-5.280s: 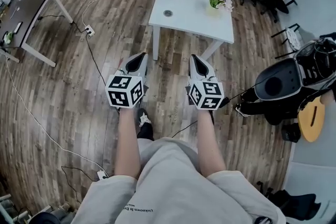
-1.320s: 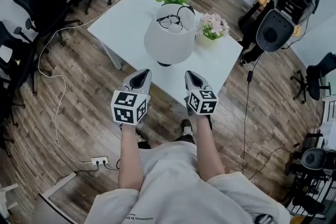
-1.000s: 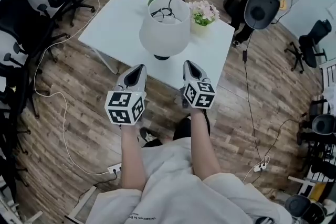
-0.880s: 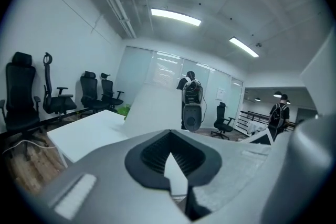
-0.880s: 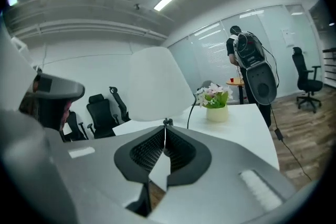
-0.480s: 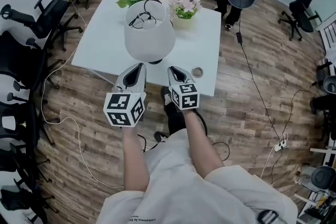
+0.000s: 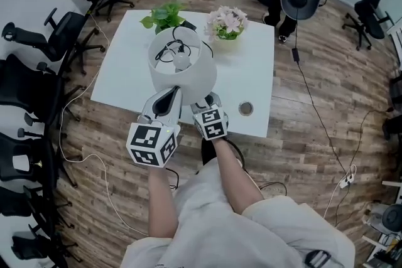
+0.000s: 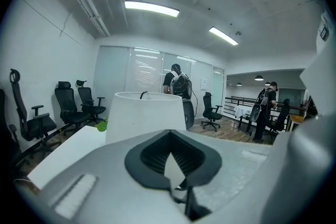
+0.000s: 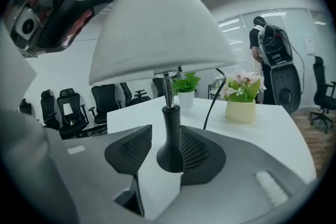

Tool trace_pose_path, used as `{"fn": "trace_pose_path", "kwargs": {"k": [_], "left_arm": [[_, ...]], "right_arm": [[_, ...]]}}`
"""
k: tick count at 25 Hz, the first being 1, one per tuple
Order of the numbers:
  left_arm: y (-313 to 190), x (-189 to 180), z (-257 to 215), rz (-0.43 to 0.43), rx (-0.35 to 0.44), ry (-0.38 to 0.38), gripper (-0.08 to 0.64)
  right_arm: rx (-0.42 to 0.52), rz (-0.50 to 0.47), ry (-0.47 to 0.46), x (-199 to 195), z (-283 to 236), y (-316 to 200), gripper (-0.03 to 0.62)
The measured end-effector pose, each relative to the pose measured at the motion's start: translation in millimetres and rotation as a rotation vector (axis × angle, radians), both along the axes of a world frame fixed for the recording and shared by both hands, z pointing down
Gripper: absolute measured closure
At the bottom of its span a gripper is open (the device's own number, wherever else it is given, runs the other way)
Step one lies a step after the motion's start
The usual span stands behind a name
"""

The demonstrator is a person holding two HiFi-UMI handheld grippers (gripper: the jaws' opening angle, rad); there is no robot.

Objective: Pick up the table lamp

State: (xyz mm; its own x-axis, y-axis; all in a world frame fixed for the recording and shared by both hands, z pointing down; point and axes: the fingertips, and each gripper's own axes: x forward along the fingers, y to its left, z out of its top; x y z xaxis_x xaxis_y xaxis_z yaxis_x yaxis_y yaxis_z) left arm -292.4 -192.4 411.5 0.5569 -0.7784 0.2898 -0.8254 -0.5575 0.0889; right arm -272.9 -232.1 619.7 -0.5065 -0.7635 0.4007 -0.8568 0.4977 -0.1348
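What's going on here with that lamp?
A person stands at the white table with a gripper in each hand, going for the lamp. The right gripper has just been opening its jaws, which sit either side of the lamp's black stem, not yet closed on it. The left gripper, jaws together, hovers by the shade.

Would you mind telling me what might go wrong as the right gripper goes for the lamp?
The fingers of the right gripper have just been opening and straddle the slim black lamp stem; its wide shade sits high, so a low grip may let it tip. The cord trails down beside the flower pot and might snag it on lifting.
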Motion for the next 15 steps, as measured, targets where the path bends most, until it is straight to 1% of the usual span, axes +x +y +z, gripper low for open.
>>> {"fn": "trace_pose_path", "kwargs": {"k": [3,7,11,15], "left_arm": [[-6.4,0.8,-0.6,0.019,0.006,0.021,0.56],[-19.4,-7.9,-6.6,0.02,0.015,0.037,0.56],[-31.3,-14.2,-9.9,0.016,0.021,0.05,0.56],[-40.1,-20.4,-11.5,0.023,0.026,0.068,0.56]], "right_arm": [[-0.004,-0.023,0.008,-7.2,5.5,-6.8,0.386],[-0.002,-0.02,0.011,-12.9,7.8,-24.2,0.348],[-0.001,-0.032,0.022,-18.9,12.5,-40.0,0.345],[0.006,-0.052,0.062,-30.4,17.9,-53.0,0.325]]}}
